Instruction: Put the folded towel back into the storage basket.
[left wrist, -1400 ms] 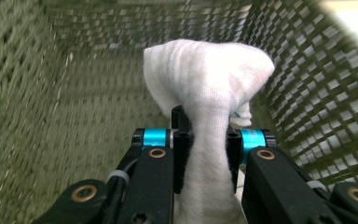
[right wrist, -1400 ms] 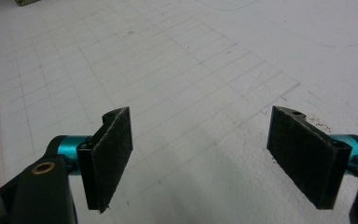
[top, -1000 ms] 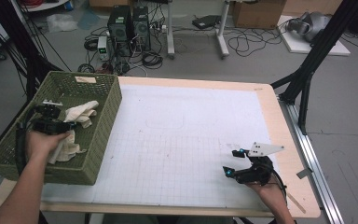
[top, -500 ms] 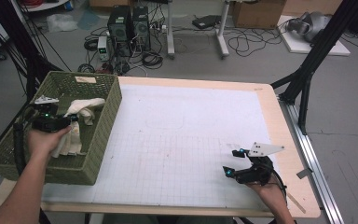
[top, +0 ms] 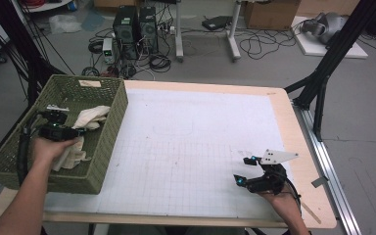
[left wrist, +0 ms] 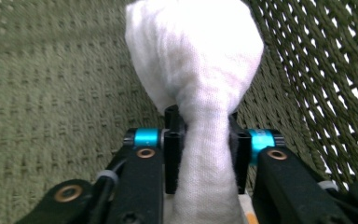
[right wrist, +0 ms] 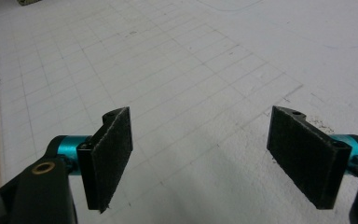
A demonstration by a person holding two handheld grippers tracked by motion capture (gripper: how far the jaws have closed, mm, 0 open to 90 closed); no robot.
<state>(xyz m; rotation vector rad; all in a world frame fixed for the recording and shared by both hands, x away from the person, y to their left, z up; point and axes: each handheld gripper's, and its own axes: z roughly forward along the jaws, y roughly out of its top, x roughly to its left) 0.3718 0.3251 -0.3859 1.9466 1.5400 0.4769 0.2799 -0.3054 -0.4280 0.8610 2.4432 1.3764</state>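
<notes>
White cotton cloth is bunched into a rope between the jaws of the left gripper, inside the green woven basket at the left edge of the table. The left gripper's jaws have just been opening a little, yet in the left gripper view the pads still press on the cloth from both sides. Its long axis runs straight ahead along the jaws, and the loose end swells into a ball that points at the basket's far wall. In the high view more of the cloth lies heaped in the basket, beside and under the hand. The right gripper rests on the table well away from the basket, near the right front corner, its jaws wide apart with only bare gridded surface between them.
</notes>
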